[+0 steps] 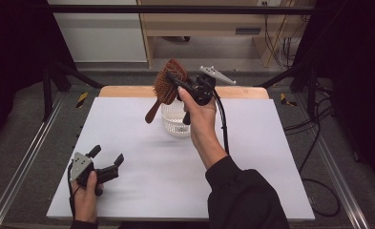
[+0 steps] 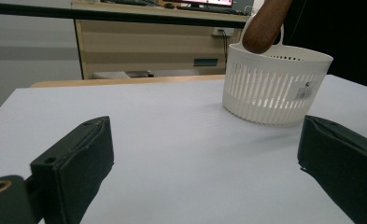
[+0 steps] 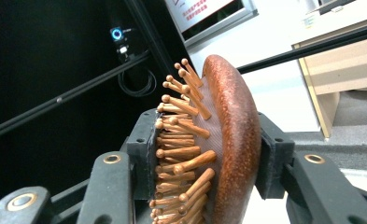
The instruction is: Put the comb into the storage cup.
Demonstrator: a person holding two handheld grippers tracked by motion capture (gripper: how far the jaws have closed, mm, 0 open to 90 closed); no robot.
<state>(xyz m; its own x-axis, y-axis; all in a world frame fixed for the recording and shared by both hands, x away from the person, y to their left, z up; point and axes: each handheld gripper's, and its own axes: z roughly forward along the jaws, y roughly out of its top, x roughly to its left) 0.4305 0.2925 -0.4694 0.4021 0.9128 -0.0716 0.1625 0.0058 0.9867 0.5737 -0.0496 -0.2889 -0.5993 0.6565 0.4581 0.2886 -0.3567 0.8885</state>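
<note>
A wooden hairbrush [image 1: 165,86] hangs in the air over the far middle of the table, head up and handle slanting down to the left. My right gripper [image 1: 178,80] is shut on its head; the right gripper view shows the brush [image 3: 218,144] clamped between the two jaws, wooden pins facing left. Just below it stands a white slotted basket [image 1: 175,120], whose wall [image 2: 274,88] also appears in the left gripper view with the brush handle tip [image 2: 264,25] above its rim. My left gripper [image 1: 108,159] rests open at the near left of the table, holding nothing.
The white table top [image 1: 142,157] spreads around the basket. A wooden strip [image 1: 128,91] runs along its far edge. Metal frame rails [image 1: 27,162] flank both sides, and cables [image 1: 318,186] lie on the floor at the right.
</note>
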